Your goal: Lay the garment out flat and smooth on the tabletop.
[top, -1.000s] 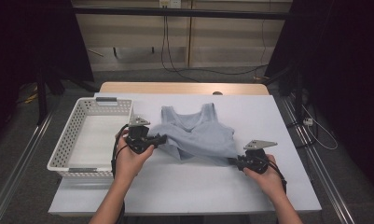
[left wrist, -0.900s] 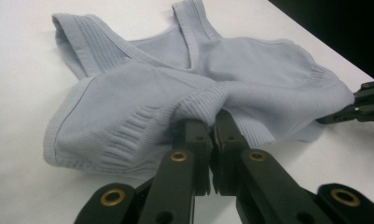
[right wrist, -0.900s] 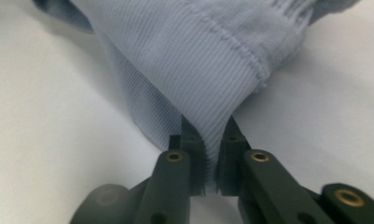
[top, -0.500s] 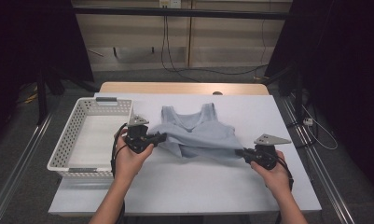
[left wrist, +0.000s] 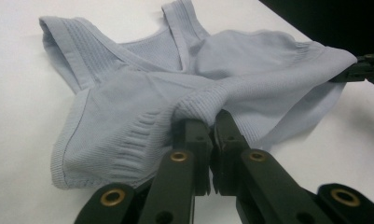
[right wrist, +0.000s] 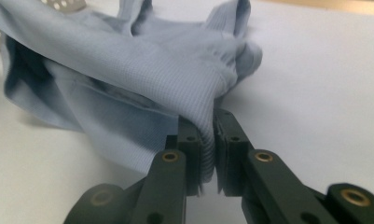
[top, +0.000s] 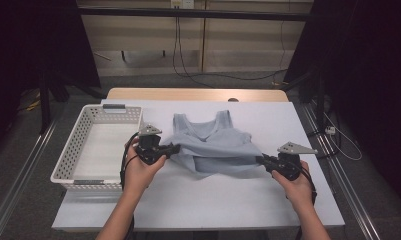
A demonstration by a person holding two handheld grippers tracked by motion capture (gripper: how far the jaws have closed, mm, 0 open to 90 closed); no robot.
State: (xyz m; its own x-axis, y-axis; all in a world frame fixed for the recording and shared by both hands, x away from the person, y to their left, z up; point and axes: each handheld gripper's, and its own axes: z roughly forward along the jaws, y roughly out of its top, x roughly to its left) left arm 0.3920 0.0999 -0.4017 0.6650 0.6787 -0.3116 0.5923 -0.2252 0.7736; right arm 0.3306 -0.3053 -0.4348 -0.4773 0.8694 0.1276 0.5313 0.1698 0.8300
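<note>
High view: left tongs (top: 174, 148) clamped on the left hem corner of the top (top: 215, 145), right tongs (top: 260, 160) clamped on the right hem corner. Left gripper view confirmed it, jaws pinched on a bunched ribbed edge of the top (left wrist: 212, 79), right tongs (left wrist: 357, 72) visible far off at the other corner. Right gripper view: jaws nipped a fold of the top (right wrist: 142, 60), cloth hanging between the pads. That grip had loosened a touch in the last half second, cloth still between the jaws, so the hold looked a bit less firm.

Change since a second ago: right hand (top: 295, 182) rose slightly and shifted, pulling the hem edge taut between the two tongs; left hand (top: 140, 167) stayed put. Lower part of the top was lifted off the surface (top: 188, 200), and a fold line showed across the middle. Straps and neckline lay flat further back on the surface, near the centre.

Judgement: hem was being raised for a fold toward the straps, still early. Basket (top: 68, 165) sat at left, just beside the left hand, nothing seen inside.
</note>
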